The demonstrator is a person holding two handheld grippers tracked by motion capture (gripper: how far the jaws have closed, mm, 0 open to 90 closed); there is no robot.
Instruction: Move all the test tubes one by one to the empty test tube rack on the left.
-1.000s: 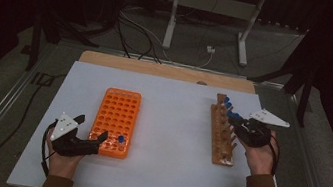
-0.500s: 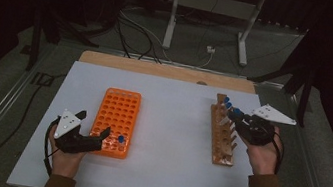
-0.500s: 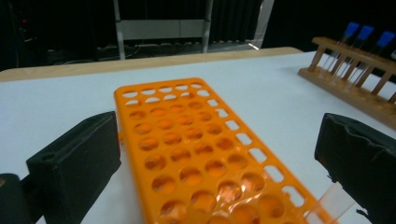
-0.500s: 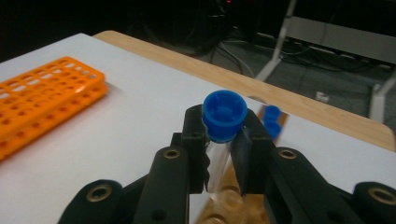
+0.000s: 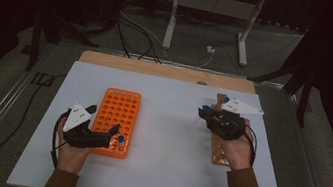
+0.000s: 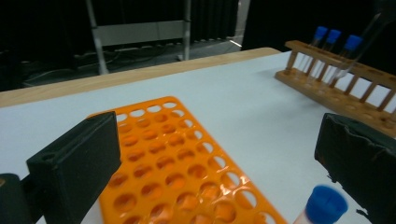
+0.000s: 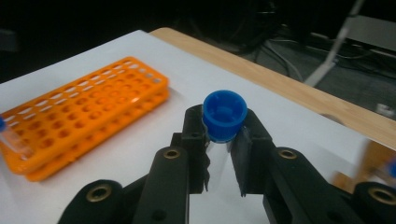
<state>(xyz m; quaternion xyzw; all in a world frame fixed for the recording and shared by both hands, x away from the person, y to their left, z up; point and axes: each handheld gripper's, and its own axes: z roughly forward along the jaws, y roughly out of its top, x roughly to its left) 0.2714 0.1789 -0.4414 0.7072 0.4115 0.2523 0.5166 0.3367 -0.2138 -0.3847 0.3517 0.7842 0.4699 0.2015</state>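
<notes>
Two racks framed the move, and the gap between them was what mattered. Nearest you, your left gripper (image 5: pixel 106 133) sat at the near right corner of the orange rack (image 5: pixel 118 114), its jaws standing wide apart around nothing; a blue-capped tube (image 6: pixel 321 208) already stood in a hole at that corner, just beside one jaw but not touched by it. Your right gripper (image 7: pixel 224 135) was closed on a second tube (image 7: pixel 224 115), the pads pinching it just under the blue cap, so the tube's long axis ran roughly upright, with its clear body hanging below the jaws over the white table (image 5: pixel 163 164). From that gripper the orange rack lay off to its left, well apart across bare tabletop, with its long side running away from you. Your right hand was the one carrying, so it had the crossing to make; your left was much nearer the target holes. Nothing lay on the open stretch between the racks. Farther off, the wooden rack (image 6: pixel 336 79) by the table's right edge kept three more blue-capped tubes (image 6: pixel 333 36) standing, and beyond the table's wooden far edge were only a metal stand (image 5: pixel 213 10) and cables (image 5: pixel 134 27) on the floor.
</notes>
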